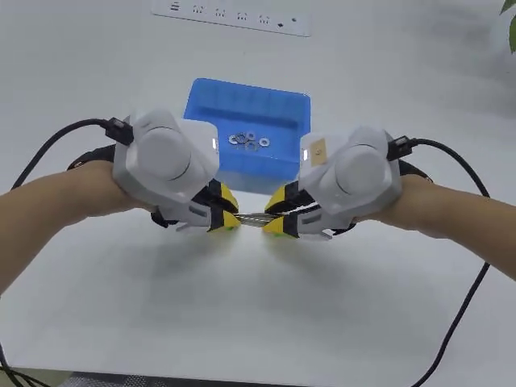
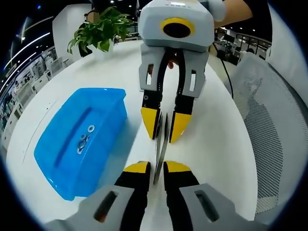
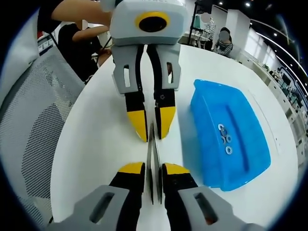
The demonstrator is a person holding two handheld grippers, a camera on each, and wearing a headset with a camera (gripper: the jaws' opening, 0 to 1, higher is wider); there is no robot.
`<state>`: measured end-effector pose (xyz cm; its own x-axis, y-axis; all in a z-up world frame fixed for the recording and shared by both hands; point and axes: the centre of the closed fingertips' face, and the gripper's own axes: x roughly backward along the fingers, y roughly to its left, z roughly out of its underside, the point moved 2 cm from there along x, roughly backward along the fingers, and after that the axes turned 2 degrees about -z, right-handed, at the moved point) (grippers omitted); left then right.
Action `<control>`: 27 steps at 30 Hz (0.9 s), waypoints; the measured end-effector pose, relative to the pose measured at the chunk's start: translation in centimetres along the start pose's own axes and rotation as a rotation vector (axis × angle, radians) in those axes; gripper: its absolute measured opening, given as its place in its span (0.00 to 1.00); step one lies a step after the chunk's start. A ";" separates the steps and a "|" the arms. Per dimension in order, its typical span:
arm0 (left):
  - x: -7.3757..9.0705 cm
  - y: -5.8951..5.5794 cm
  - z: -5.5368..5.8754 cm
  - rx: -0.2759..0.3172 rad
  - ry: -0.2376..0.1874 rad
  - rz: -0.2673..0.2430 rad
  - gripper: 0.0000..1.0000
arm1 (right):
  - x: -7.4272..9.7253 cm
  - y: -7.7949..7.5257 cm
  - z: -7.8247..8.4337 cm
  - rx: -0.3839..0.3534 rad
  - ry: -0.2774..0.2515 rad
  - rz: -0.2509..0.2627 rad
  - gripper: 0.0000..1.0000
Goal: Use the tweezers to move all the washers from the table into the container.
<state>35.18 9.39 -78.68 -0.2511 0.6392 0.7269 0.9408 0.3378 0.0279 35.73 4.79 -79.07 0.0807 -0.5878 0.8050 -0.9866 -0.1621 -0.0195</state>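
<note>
In the head view the left claw [image 1: 227,211] and the right claw [image 1: 276,214] meet tip to tip just above the white worktop [image 1: 242,314], each nearly closed on an end of the thin metal tweezers [image 1: 253,218], which bridge the short gap between them. Right behind them stands the blue translucent container [image 1: 250,171], rectangular with rounded corners, and a small cluster of flat metal washers [image 1: 250,141] lies on its floor. A white power strip [image 1: 234,14] runs along the far edge, and black cables [image 1: 48,145] trail from both claws. In the left gripper view the left claw [image 2: 156,168] rises from the bottom, its yellow-tipped jaws drawn in to a narrow slot that pinches the tweezers [image 2: 159,144] – the right claw [image 2: 165,126] comes down from above and clamps the other end the same way. The container [image 2: 103,101] sits to the left on the smooth, round-edged worktop with the washers [image 2: 83,142] inside; a green leafy plant [image 2: 101,31] stands beyond it and a grey mesh chair [image 2: 274,125] is at the right. In the right gripper view the right claw [image 3: 153,169] grips the two slim blades of the tweezers [image 3: 153,154], the left claw [image 3: 151,122] holds them from above, and the container [image 3: 240,168] lies to the right with the washers [image 3: 225,139] in it.
</note>
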 end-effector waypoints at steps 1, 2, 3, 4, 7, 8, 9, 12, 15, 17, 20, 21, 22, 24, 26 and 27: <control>0.1 0.0 0.1 0.003 0.003 -0.003 0.18 | 0.1 0.0 0.0 -0.001 0.004 0.004 0.20; 0.3 -0.1 0.4 0.019 0.009 -0.005 0.19 | 0.4 -0.1 0.3 -0.025 0.017 0.021 0.21; 0.6 -0.1 0.5 0.020 0.011 -0.014 0.20 | 0.7 -0.3 0.2 -0.058 0.005 0.046 0.21; 1.0 0.0 0.8 0.031 0.005 -0.039 0.21 | 1.3 -0.5 -0.1 -0.117 -0.032 0.077 0.22; 2.1 0.0 0.7 0.128 -0.063 -0.084 0.26 | 3.1 -0.6 -0.2 -0.210 -0.115 0.138 0.26; 2.7 -0.1 0.3 0.182 -0.114 -0.099 0.29 | 3.9 -0.6 -0.1 -0.237 -0.137 0.174 0.28; 3.1 -0.2 0.1 0.225 -0.144 -0.107 0.33 | 4.6 -0.7 -0.1 -0.241 -0.164 0.209 0.29; 4.8 -0.3 -0.6 0.260 -0.238 -0.172 0.47 | 7.3 -0.7 -0.9 -0.302 -0.312 0.289 0.35; 6.8 -0.7 -1.1 0.292 -0.290 -0.228 0.57 | 10.2 -0.9 -0.6 -0.362 -0.369 0.381 0.40; 8.1 -0.9 -1.2 0.311 -0.313 -0.265 0.61 | 11.6 -0.6 -0.3 -0.397 -0.391 0.415 0.47; 10.1 -0.9 -1.9 0.334 -0.365 -0.327 0.69 | 12.9 0.4 -0.5 -0.411 -0.422 0.402 0.56; 10.7 -1.0 -2.2 0.340 -0.382 -0.345 0.73 | 13.1 0.8 -0.6 -0.414 -0.435 0.388 0.59; 11.5 -0.9 -2.7 0.351 -0.410 -0.368 0.77 | 13.3 1.3 -0.7 -0.419 -0.448 0.366 0.63; 12.6 -1.1 -3.2 0.362 -0.436 -0.388 0.84 | 13.6 1.9 -0.8 -0.418 -0.446 0.359 0.69; 13.6 -1.6 -3.8 0.358 -0.452 -0.399 0.89 | 13.9 2.6 -1.1 -0.404 -0.447 0.359 0.75; 14.0 -1.8 -4.0 0.357 -0.459 -0.406 0.92 | 14.0 2.8 -1.1 -0.401 -0.447 0.357 0.77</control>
<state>30.89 14.96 -65.79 -0.7109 0.6147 0.3416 0.6400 0.7669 -0.0480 33.90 -3.00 -67.17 -0.2924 -0.8342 0.4675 -0.9330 0.3561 0.0520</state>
